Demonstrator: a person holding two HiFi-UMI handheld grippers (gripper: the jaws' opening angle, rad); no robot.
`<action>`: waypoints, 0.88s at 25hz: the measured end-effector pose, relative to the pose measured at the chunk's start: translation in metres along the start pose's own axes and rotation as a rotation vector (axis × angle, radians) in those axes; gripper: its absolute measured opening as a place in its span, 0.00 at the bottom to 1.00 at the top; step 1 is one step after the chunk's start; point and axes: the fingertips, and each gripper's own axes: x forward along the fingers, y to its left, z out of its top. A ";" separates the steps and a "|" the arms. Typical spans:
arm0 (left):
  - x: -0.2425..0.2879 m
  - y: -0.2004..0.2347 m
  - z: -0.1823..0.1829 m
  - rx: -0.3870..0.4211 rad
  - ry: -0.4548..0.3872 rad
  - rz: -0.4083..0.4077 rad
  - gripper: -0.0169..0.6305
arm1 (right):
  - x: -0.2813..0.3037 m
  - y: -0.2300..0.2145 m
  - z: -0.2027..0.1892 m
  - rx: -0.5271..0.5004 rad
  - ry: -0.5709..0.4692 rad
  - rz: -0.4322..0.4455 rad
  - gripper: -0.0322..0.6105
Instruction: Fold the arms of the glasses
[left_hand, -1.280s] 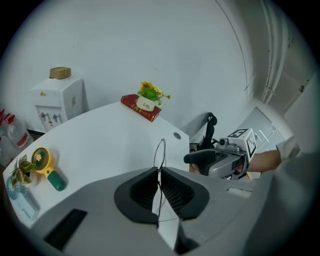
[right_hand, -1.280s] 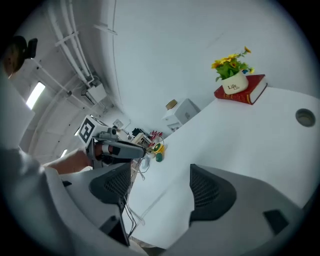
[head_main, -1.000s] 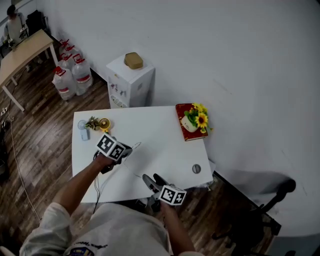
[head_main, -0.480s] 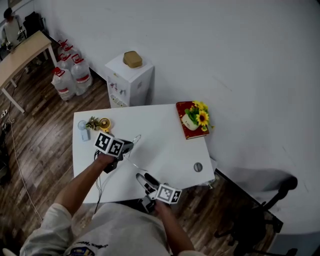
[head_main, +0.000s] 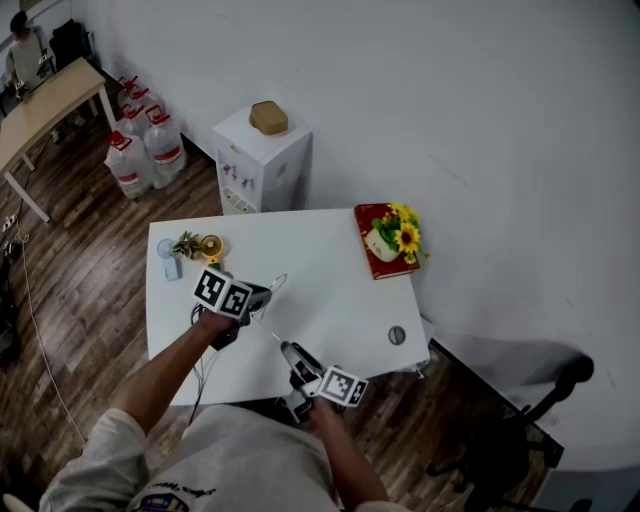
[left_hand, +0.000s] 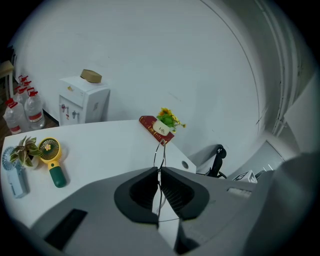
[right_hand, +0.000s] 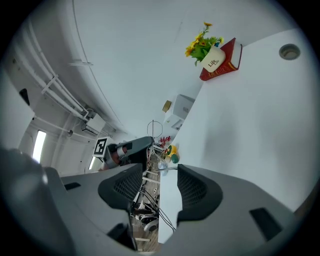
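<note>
Holding the glasses (left_hand: 160, 151) up over the table (head_main: 330, 255), near its front edge, the left gripper (head_main: 262, 298) has its fingers squeezed tight on the thin frame. To the right, by the same front edge, the right gripper (head_main: 291, 352) has its fingers partly apart. They have just been closing, with the tip of one glasses arm between them.
</note>
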 end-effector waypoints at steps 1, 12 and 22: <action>0.000 -0.001 0.001 0.003 -0.001 -0.003 0.06 | 0.002 0.005 0.004 -0.038 -0.003 0.032 0.36; -0.001 -0.012 0.008 0.064 -0.053 -0.021 0.05 | 0.006 0.030 0.027 -0.121 -0.055 0.169 0.21; -0.002 -0.032 0.009 0.150 -0.054 -0.028 0.05 | 0.005 0.041 0.058 -0.169 -0.113 0.185 0.19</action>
